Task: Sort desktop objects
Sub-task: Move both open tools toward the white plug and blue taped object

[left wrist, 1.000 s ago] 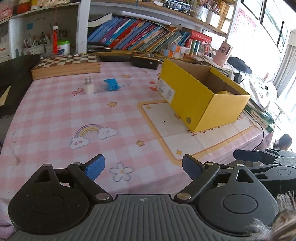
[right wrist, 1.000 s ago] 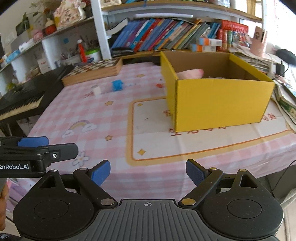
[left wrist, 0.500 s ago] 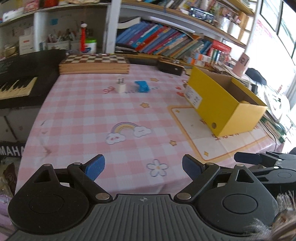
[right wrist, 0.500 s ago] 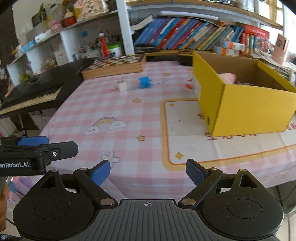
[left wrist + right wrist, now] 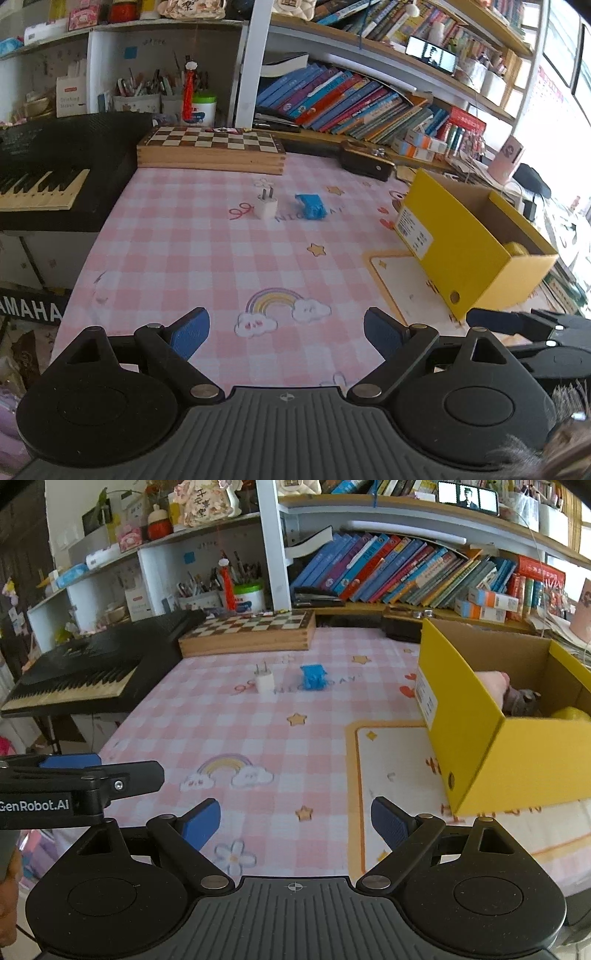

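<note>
Both the left gripper (image 5: 286, 332) and the right gripper (image 5: 295, 821) stand wide apart, empty. The plug (image 5: 266, 207) and blue toy (image 5: 311, 206) sit mid-table, left of the box (image 5: 469, 254). Plug: light, rigid; grip its flat sides. Toy: probably soft.

R gripper (image 5: 295, 818) jaws wide apart, nothing held, above pink checked tablecloth (image 5: 229, 731). White plug (image 5: 264, 680) just beside blue toy (image 5: 313, 677). Yellow box (image 5: 517, 749) at right, w/ items inside.

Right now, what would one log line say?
left tongs: open, empty | right tongs: open, empty | plug, blue toy: on table | box: holds items
</note>
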The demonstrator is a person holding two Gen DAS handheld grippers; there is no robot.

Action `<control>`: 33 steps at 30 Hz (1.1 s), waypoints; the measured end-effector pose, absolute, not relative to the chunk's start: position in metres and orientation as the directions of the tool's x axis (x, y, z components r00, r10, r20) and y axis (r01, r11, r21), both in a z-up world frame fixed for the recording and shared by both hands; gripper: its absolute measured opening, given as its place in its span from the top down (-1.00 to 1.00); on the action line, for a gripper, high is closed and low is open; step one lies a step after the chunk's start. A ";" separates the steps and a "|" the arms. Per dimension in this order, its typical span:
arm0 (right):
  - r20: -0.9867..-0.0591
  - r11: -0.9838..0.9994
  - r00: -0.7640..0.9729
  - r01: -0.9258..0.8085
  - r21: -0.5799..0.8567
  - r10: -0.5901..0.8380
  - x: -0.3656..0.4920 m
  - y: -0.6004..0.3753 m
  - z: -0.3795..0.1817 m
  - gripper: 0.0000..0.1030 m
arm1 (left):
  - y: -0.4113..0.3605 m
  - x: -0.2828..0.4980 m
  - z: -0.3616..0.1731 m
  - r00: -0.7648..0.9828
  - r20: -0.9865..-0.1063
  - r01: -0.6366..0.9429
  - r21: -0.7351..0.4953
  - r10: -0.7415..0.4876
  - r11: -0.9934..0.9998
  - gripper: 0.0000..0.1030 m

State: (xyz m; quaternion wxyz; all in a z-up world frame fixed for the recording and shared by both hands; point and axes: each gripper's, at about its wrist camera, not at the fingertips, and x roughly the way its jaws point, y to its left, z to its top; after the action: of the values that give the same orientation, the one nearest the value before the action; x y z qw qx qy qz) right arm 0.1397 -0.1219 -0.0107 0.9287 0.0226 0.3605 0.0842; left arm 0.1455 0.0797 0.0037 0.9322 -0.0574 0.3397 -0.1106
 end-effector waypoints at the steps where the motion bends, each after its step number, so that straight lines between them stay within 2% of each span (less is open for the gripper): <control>1: -0.668 0.984 0.723 -0.142 0.104 0.175 0.145 -0.122 -0.011 -0.77 | 0.079 0.151 0.003 0.745 -0.621 0.164 -0.186 -0.245 0.969 -0.76; 18: -0.706 0.979 0.680 -0.174 0.110 0.200 0.242 -0.130 -0.028 -0.77 | 0.067 0.246 -0.009 0.733 -0.655 0.096 -0.168 -0.184 0.981 -0.76; 24: -0.709 0.987 0.690 -0.155 0.053 0.146 0.282 -0.125 -0.037 -0.75 | 0.063 0.280 -0.018 0.727 -0.669 0.064 -0.164 -0.159 0.984 -0.76; 33: -0.708 0.982 0.692 -0.186 0.014 0.141 0.334 -0.114 -0.049 -0.54 | 0.064 0.328 -0.029 0.728 -0.675 0.012 -0.169 -0.124 0.986 -0.59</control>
State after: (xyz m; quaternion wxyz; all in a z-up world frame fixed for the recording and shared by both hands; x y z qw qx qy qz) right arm 0.3340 -0.1140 -0.0488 0.9194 -0.0293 0.3820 0.0890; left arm 0.3280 0.0644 -0.0285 0.9263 -0.0766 0.3671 -0.0366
